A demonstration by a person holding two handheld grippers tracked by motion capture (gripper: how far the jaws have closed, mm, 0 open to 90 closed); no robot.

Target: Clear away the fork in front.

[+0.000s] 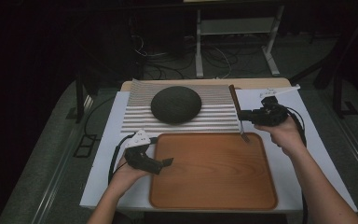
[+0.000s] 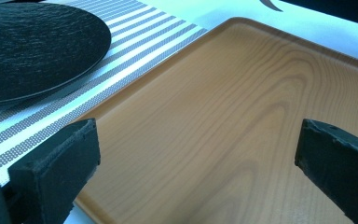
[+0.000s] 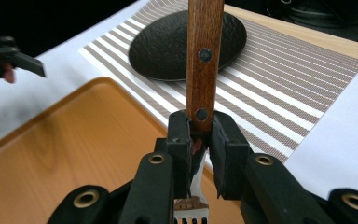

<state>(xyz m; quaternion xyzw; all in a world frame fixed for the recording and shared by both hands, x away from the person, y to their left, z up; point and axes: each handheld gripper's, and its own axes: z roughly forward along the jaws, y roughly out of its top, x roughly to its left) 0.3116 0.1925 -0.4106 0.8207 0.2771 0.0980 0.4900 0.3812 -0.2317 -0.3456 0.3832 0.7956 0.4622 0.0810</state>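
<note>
The fork [image 3: 204,60] stands nearly upright in my right gripper [image 3: 199,140], wooden handle up, tines down just above the far right corner of the wooden tray [image 1: 213,196]. My jaws are clamped on the lower handle. Its long axis runs near to far, leaning slightly left. My left gripper [image 1: 161,163] hangs spread and empty over the tray's near left edge. The dark plate [image 1: 175,104] rests on the striped mat [image 1: 216,116], far left of the fork.
</note>
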